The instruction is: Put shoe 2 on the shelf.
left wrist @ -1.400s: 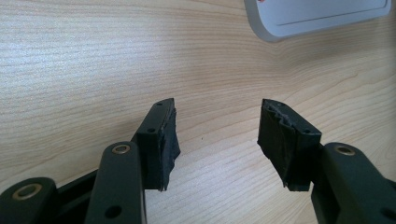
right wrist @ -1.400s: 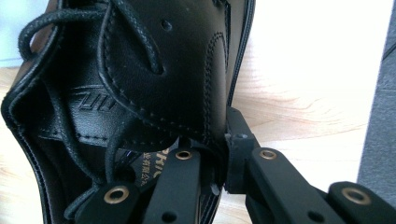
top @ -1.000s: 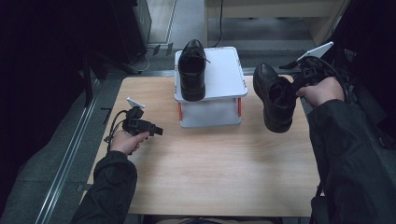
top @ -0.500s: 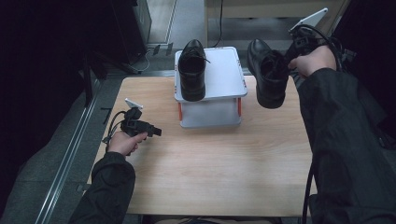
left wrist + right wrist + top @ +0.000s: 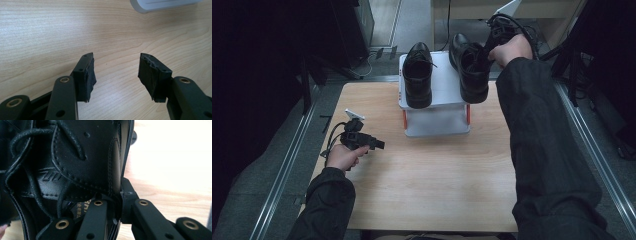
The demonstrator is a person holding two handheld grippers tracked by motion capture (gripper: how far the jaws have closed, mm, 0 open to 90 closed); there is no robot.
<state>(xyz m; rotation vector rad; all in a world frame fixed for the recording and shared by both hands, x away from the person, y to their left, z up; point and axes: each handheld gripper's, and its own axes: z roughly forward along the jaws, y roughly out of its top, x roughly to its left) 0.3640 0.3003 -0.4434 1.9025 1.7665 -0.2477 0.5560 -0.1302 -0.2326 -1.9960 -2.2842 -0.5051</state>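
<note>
Right gripper (image 5: 490, 46) clamping tight on the side wall of a black leather lace-up shoe (image 5: 470, 70), one jaw inside the shoe opening and the other outside against the leather, as the right gripper view is showing, with the black laces (image 5: 37, 152) running just ahead of the jaws. Hanging that shoe below and in front of the gripper, toe pointing back toward the person, sole hovering at the right edge of a white box-shaped stand with red trim (image 5: 443, 100); whether the sole is touching the top cannot be told. Sitting to the left of the held shoe, well apart from the right gripper: a second black leather lace-up shoe (image 5: 418, 75), resting flat on the stand's top.

Left gripper (image 5: 362, 140) lying low over the light wooden table (image 5: 437, 190), well to the left of the stand, jaws standing wide apart and holding nothing. Showing only bare wood grain between its black pads (image 5: 150, 75) in the left gripper view, with a corner of the white stand ahead and to the right of the jaws.
</note>
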